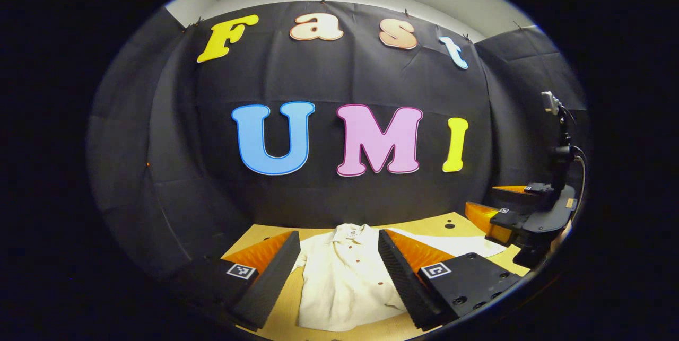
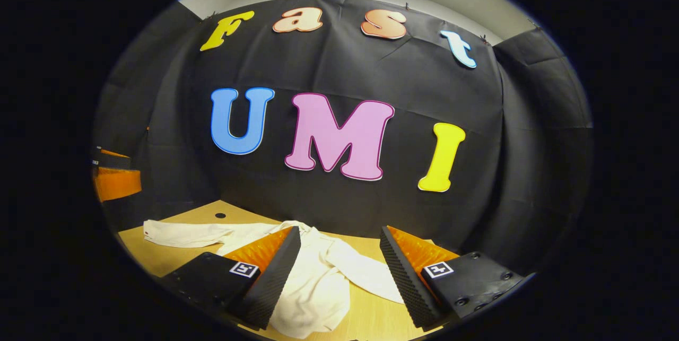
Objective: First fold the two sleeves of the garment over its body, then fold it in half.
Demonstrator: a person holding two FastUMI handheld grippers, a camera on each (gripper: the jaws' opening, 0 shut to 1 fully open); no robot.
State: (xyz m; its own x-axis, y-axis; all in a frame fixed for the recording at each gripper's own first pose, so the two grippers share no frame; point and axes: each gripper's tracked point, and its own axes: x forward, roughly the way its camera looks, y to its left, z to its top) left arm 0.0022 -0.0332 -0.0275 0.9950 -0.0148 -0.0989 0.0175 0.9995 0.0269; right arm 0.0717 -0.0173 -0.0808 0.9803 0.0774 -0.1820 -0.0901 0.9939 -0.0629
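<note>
The wooden table (image 1: 254,235) carries a cream button-front shirt (image 1: 345,282), laid flat with its collar toward the booth wall and its buttoned placket facing up. Both sleeves look unfolded, so by my reading no fold has been made yet.

The main risk is a pinch that takes more than the sleeve. In the right gripper view the shirt (image 2: 318,282) is rumpled where one sleeve (image 2: 360,272) slants across toward 4 o'clock, and fingers closing there could catch the body panel underneath and drag the whole garment. The other sleeve (image 2: 180,234) runs out long toward 9 o'clock; lifted from mid-length and not the cuff, it would likely sag and land twisted. A low approach could also push thin fabric along the smooth table and bunch it.

The left gripper (image 1: 339,272) hangs above the shirt with its jaws wide apart and nothing between them; the shirt's chest and placket sit in the gap, collar at 12 o'clock, hem toward 6. The right gripper (image 2: 339,272) is likewise spread and empty, above the shoulder area, with the slanting sleeve crossing its gap. In the left gripper view the right gripper (image 1: 509,213) shows at 3 o'clock, beside the far sleeve (image 1: 461,245).
</note>
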